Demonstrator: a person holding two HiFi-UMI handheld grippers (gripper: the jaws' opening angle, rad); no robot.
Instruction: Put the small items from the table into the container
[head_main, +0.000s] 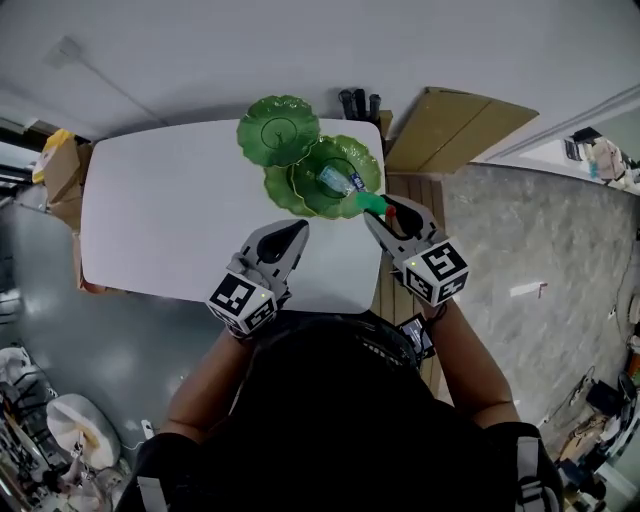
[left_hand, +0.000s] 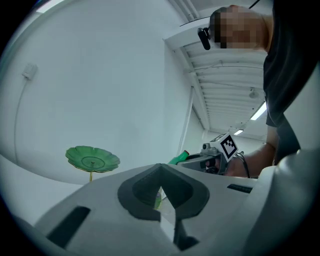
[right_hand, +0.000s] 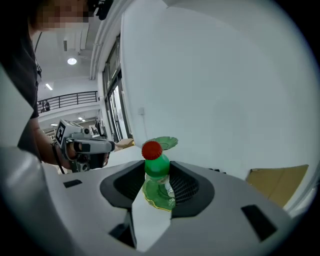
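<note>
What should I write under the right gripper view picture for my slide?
The right tool grips a green bottle with a red cap, with green leaf dishes behind it.

Glossy green leaf dishes (head_main: 278, 130), smooth matt white table (head_main: 160, 220), green plastic bottle (right_hand: 158, 167)

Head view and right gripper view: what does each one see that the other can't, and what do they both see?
Only the head view: the whole table, and a second bottle lying in the green dishes.

Only the right gripper view: a ceiling light and a railing far behind.

Both: the green bottle held between the jaws of the right gripper, the left gripper and the green dishes.
</note>
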